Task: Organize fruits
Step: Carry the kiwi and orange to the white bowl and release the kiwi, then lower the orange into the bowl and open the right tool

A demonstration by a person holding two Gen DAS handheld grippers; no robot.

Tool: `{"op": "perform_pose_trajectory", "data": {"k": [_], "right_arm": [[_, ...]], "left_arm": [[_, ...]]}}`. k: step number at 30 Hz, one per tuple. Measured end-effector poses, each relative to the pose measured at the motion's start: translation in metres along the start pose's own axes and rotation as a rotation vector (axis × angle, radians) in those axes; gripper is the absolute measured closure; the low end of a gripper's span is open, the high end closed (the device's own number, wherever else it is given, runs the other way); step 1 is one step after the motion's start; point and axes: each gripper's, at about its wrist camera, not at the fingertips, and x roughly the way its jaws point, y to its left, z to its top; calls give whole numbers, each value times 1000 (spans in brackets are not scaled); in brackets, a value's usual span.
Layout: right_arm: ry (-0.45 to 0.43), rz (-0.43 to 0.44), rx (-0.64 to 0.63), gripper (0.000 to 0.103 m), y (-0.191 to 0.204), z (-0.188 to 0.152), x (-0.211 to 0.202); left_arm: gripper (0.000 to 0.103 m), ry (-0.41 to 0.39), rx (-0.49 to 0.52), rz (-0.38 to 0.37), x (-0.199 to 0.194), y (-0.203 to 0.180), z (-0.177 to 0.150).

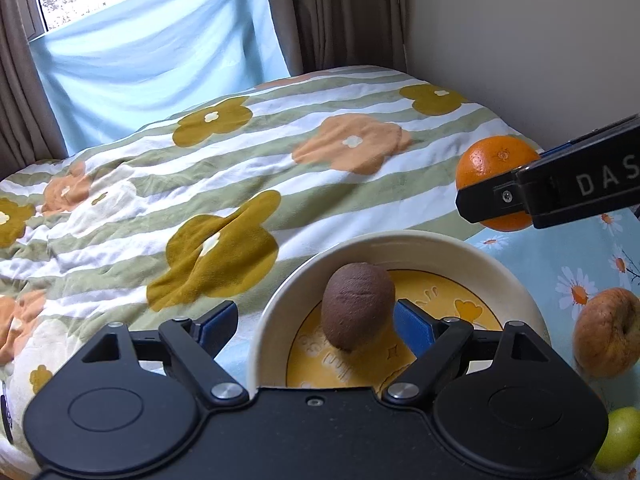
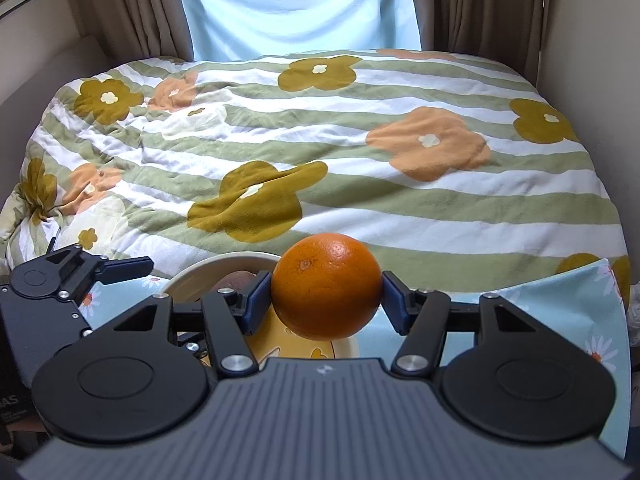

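Note:
A brown kiwi (image 1: 357, 305) stands in a cream bowl (image 1: 400, 240) with a yellow floor. My left gripper (image 1: 316, 324) is open around the kiwi: the right blue pad (image 1: 414, 326) is close beside it and the left pad is well clear, outside the bowl's rim. My right gripper (image 2: 325, 304) is shut on an orange (image 2: 326, 286), both blue pads pressing its sides. It holds the orange above the bowl's (image 2: 208, 268) right part. In the left wrist view the orange (image 1: 490, 160) hangs beyond the bowl's far right rim.
The bowl sits on a light blue daisy cloth (image 1: 560, 264). A wrinkled brownish apple (image 1: 606, 332) and a green fruit (image 1: 622, 444) lie on it to the right. A flowered striped quilt (image 2: 360, 160) covers the bed behind, with curtains and walls around.

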Motion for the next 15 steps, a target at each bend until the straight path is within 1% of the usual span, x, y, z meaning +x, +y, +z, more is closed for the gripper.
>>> {"op": "perform_pose_trajectory", "data": {"k": [6, 11, 15], "right_arm": [[37, 27, -63, 30, 11, -5, 16], [75, 43, -126, 29, 23, -15, 35], [87, 49, -156, 30, 27, -22, 46]], "left_arm": [[11, -5, -50, 25, -23, 18, -10], [11, -10, -87, 41, -31, 28, -14], [11, -12, -105, 51, -35, 33, -17]]}}
